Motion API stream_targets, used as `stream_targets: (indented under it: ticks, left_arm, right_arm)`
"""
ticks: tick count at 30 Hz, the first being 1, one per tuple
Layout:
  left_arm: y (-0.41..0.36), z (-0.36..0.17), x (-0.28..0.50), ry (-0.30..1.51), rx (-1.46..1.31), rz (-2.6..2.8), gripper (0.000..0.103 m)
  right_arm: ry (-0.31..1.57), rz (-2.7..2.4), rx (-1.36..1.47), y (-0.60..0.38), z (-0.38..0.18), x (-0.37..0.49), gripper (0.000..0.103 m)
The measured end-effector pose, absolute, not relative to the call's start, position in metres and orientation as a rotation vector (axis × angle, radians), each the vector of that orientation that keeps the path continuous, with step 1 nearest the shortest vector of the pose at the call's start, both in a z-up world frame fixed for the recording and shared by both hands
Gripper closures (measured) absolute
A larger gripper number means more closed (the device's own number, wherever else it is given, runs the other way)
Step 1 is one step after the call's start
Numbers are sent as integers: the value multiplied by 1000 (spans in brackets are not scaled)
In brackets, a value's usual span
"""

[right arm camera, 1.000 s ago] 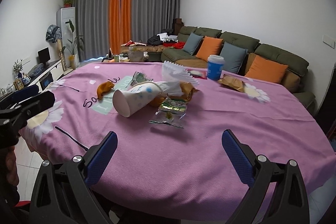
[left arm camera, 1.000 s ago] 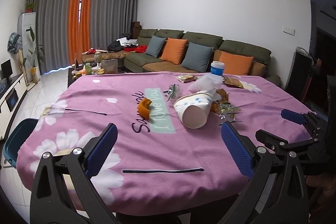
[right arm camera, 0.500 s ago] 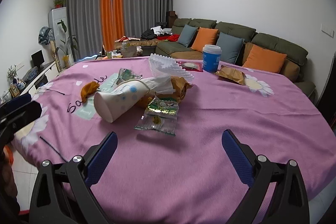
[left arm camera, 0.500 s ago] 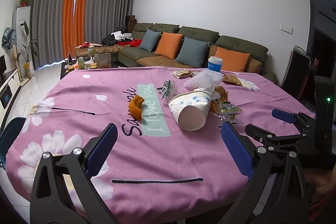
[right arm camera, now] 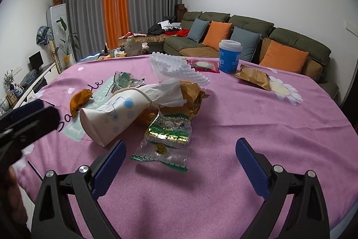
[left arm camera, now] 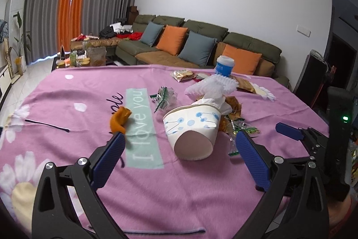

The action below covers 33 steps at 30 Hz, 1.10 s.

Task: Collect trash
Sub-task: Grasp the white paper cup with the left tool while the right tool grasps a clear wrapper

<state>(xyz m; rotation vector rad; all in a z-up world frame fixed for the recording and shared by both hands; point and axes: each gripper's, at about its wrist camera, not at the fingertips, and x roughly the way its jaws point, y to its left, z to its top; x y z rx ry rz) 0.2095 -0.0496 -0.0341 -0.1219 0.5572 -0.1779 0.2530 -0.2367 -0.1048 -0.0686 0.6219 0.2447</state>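
Currently both tongs hover over the pink tablecloth (left arm camera: 201,189) with jaws spread wide and nothing between them. Ahead of the left tongs (left arm camera: 179,158), between its blue pads, a paper cup (left arm camera: 192,127) lies on its side with a tissue (left arm camera: 212,102) in its mouth; an orange peel (left arm camera: 119,119) sits beyond the left pad. Just ahead of the right tongs (right arm camera: 179,160) lies a clear snack wrapper (right arm camera: 165,140), touching the cup (right arm camera: 114,118) and a brown bag (right arm camera: 190,95), with a blue cup (right arm camera: 229,56) upright far beyond.
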Motion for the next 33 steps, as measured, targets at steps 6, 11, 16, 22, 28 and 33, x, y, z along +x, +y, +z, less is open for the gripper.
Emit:
stream_targets:
  ticks: [6, 11, 16, 22, 28, 33]
  left_arm:
    - [-56, -48, 244, 626, -164, -199, 6]
    - [-60, -59, 266, 694, -201, -228, 6]
    - [-65, -67, 284, 749, -204, -226, 6]
    - [-67, -74, 296, 792, -200, -224, 7]
    - [-72, -79, 299, 820, -182, -243, 22]
    - [-70, -81, 299, 824, -196, -252, 28]
  right_arm:
    - [633, 258, -78, -237, -107, 259, 13]
    - [648, 274, -84, -232, -110, 265, 18]
    - [671, 281, -80, -231, -115, 270, 22]
    - [691, 294, -67, -230, -117, 276, 30]
    - [692, 302, -48, -230, -116, 278, 37]
    - [703, 310, -52, -226, -118, 279, 49]
